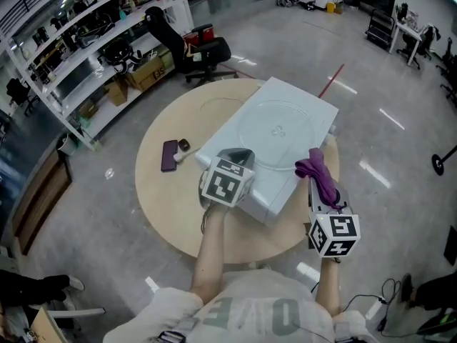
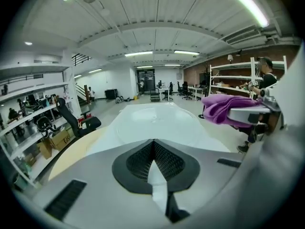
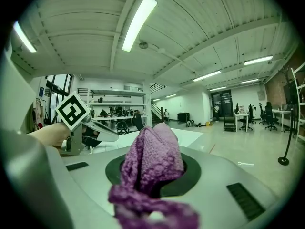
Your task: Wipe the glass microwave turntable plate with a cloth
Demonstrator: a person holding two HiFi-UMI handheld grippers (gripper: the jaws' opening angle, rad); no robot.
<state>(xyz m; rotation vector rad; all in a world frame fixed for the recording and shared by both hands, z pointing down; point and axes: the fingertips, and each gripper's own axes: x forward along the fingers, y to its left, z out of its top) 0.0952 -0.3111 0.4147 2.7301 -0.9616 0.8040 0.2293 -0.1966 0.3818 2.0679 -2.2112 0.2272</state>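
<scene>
A clear glass turntable plate (image 1: 278,131) lies flat on top of a white microwave (image 1: 314,106) that stands on a round wooden table (image 1: 161,191). My left gripper (image 1: 239,156) hovers at the microwave's near left corner, shut with nothing in it. In the left gripper view the plate (image 2: 157,123) lies just ahead of the closed jaws (image 2: 153,142). My right gripper (image 1: 315,181) is at the near right corner, shut on a bunched purple cloth (image 1: 323,176). The cloth (image 3: 152,161) fills the jaws and hangs over them in the right gripper view.
A dark purple phone (image 1: 169,155) and a small white and black object (image 1: 182,148) lie on the table left of the microwave. A black office chair (image 1: 203,52) and white shelves (image 1: 86,41) stand beyond the table. Grey floor surrounds it.
</scene>
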